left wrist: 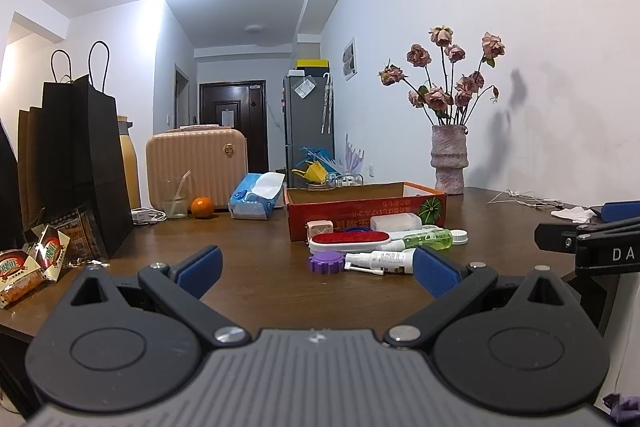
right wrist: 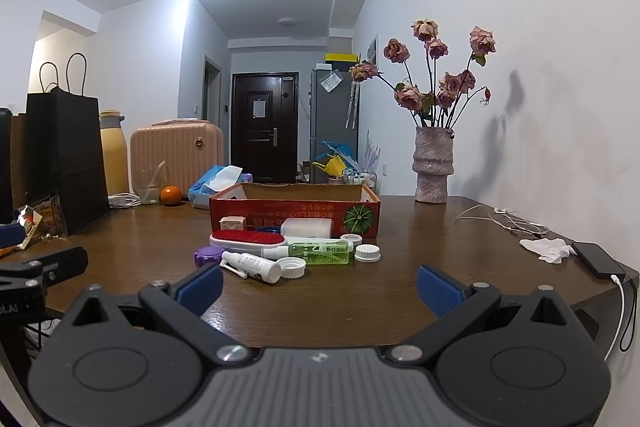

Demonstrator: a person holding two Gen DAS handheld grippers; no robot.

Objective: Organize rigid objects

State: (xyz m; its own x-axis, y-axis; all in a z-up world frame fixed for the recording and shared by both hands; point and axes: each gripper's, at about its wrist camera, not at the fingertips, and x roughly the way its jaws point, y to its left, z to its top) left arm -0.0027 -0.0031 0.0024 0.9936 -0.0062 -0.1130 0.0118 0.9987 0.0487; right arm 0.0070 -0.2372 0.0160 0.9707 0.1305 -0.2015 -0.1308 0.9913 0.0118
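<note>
A red cardboard box [left wrist: 360, 215] [right wrist: 294, 213] stands open on the brown table. In front of it lies a cluster: a red lint brush [left wrist: 350, 240] [right wrist: 248, 239], a green bottle [left wrist: 428, 239] [right wrist: 320, 251], a white spray bottle [left wrist: 380, 261] [right wrist: 252, 265], a purple cap [left wrist: 326, 262] [right wrist: 208, 255], white caps [right wrist: 367, 253], a white case [left wrist: 396, 221] [right wrist: 306, 227] and a beige cube [left wrist: 319, 227] [right wrist: 231, 223]. My left gripper [left wrist: 316, 269] is open and empty, just short of the cluster. My right gripper [right wrist: 318, 285] is open and empty, near the table's front.
Black paper bags [left wrist: 76, 163], snack packets [left wrist: 24, 267], a glass [left wrist: 174, 199], an orange [left wrist: 201, 207], tissues [left wrist: 256, 197] and a pink case [left wrist: 196, 167] stand left and behind. A vase of roses [right wrist: 434, 167], earphones [right wrist: 508, 221], a crumpled tissue [right wrist: 546, 249] and a phone [right wrist: 596, 259] lie right.
</note>
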